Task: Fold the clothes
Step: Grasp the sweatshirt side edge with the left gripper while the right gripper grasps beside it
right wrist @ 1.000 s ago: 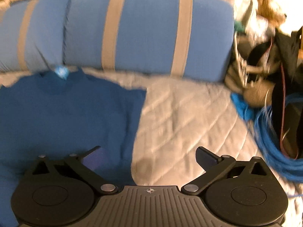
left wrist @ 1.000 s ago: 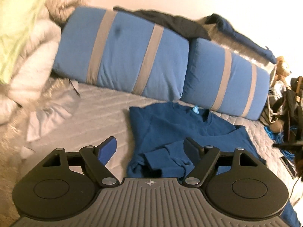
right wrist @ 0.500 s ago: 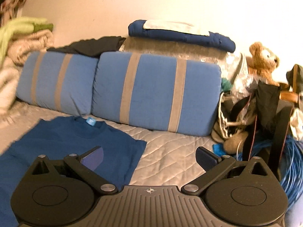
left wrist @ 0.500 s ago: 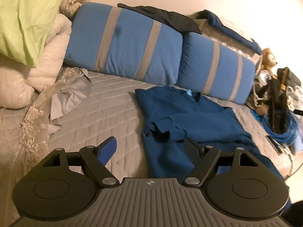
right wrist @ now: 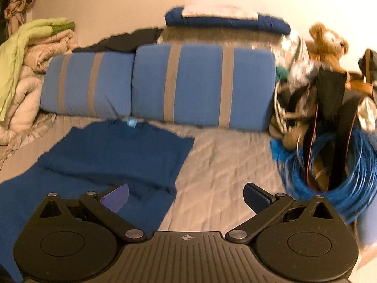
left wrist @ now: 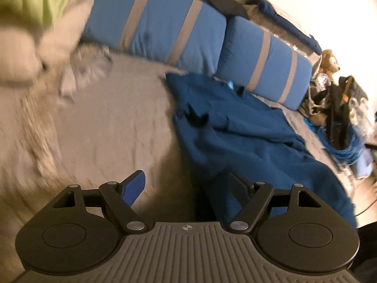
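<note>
A dark blue T-shirt [left wrist: 247,136] lies on the grey quilted bed [left wrist: 113,129], collar towards the cushions, both sleeves folded in over the body. It also shows in the right wrist view [right wrist: 113,155]. My left gripper [left wrist: 188,185] is open and empty, above the shirt's lower left edge. My right gripper [right wrist: 186,194] is open and empty, above the shirt's lower right edge.
Two blue cushions with grey stripes [left wrist: 193,35] [right wrist: 202,85] stand behind the shirt. A pile of pale bedding and a green cloth [right wrist: 26,54] is at the left. A coil of blue cable [right wrist: 329,165], bags and a teddy bear [right wrist: 327,44] are at the right.
Both grippers have pulled back from the shirt towards its hem end and stay open. The shirt has not moved.
</note>
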Demonstrator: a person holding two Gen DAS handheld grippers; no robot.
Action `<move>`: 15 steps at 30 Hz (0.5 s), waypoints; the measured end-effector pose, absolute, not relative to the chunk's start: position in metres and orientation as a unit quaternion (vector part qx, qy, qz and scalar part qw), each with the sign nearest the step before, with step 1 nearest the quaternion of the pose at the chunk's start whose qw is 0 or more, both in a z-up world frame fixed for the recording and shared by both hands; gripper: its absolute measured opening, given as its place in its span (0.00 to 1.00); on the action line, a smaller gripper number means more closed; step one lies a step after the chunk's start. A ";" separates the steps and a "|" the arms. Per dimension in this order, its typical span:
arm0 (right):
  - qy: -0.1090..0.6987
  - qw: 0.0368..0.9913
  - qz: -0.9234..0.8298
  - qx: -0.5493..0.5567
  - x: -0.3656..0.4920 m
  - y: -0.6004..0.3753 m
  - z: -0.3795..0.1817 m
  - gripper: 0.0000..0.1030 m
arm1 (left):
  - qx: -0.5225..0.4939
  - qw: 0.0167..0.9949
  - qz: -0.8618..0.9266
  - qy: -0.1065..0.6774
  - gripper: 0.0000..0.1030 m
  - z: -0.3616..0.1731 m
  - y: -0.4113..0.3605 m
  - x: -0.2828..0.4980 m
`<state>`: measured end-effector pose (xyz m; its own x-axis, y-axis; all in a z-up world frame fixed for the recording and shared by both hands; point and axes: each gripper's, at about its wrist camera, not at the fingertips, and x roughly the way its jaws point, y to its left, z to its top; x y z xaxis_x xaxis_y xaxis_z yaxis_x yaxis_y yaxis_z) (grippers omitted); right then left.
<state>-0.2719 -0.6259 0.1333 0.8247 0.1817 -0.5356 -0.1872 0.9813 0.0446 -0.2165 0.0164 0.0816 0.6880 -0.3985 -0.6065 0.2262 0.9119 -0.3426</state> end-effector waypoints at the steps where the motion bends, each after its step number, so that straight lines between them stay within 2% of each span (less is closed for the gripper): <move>1: 0.284 0.954 0.096 0.000 -0.273 -0.626 0.129 1.00 | -0.140 0.903 -0.183 0.363 0.75 0.075 0.017 -0.216; 7: 0.297 0.950 0.097 0.019 -0.279 -0.624 0.112 1.00 | -0.291 0.838 -0.225 0.404 0.75 0.026 0.024 -0.216; 15: 0.305 0.947 0.100 0.026 -0.285 -0.620 0.097 1.00 | -0.473 0.735 -0.291 0.389 0.72 -0.021 0.033 -0.220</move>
